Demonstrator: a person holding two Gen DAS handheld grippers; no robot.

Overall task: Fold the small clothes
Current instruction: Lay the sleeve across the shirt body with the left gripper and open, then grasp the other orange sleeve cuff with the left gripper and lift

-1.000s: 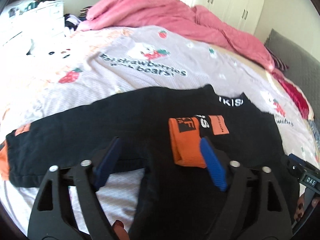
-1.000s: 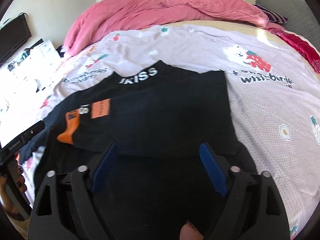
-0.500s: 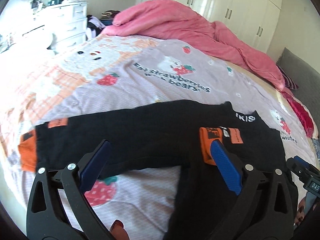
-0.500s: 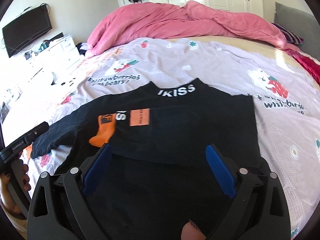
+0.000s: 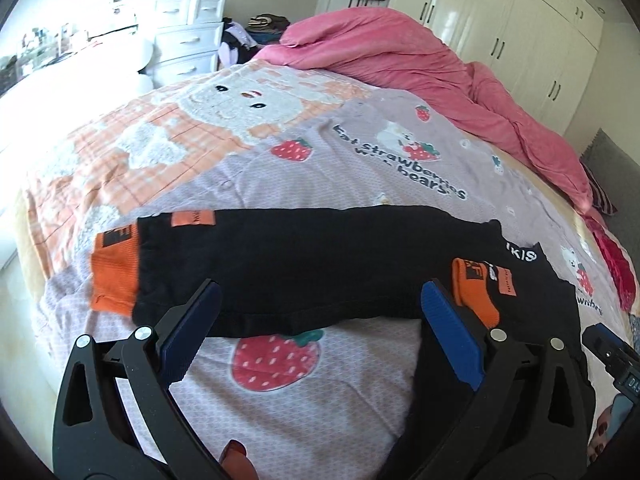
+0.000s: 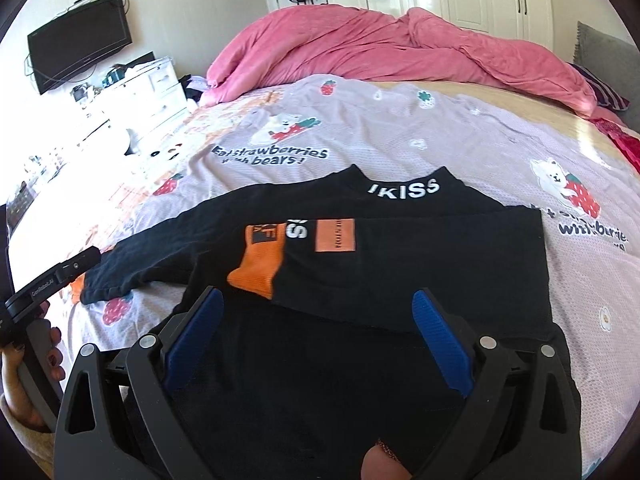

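A black long-sleeved top (image 6: pixel 400 264) lies flat on the printed bedsheet (image 6: pixel 400 136). Its left sleeve (image 5: pixel 280 256) stretches out sideways to an orange cuff (image 5: pixel 114 276); the other sleeve is folded across the chest, its orange cuff (image 6: pixel 260 264) beside an orange patch (image 6: pixel 335 235), white collar lettering above. The left gripper (image 5: pixel 320 332) and right gripper (image 6: pixel 316 336) both stand wide apart, holding nothing. The hem is hidden behind the right gripper.

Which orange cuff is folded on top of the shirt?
The orange cuff beside the orange patch, lying on the black shirt. The other cuff lies out on the bedsheet, its sleeve still unfolded.
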